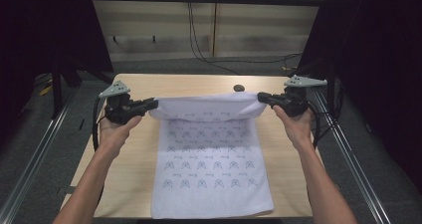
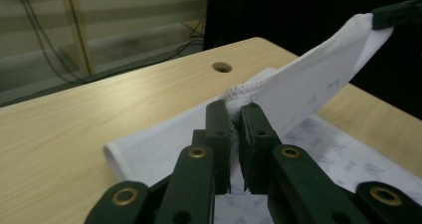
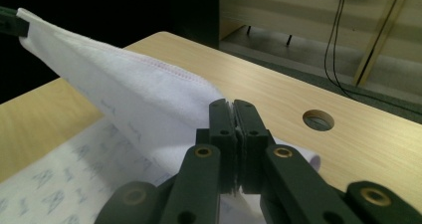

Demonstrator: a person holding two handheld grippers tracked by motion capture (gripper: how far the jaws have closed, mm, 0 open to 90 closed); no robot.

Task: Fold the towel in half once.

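left gripper (image 2: 234, 115) clamping towel (image 1: 209, 159), right gripper (image 3: 235, 109) likewise

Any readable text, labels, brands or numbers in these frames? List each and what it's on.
None readable.
White cloth: rows of small blue printed motifs, too small and blurred to tell whether they are letters or figures.
Left gripper, right gripper and wooden table: no markings visible.

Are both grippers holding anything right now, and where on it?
Yes: the left gripper and right gripper each pinch a far corner of the white patterned cloth, lifting that edge.
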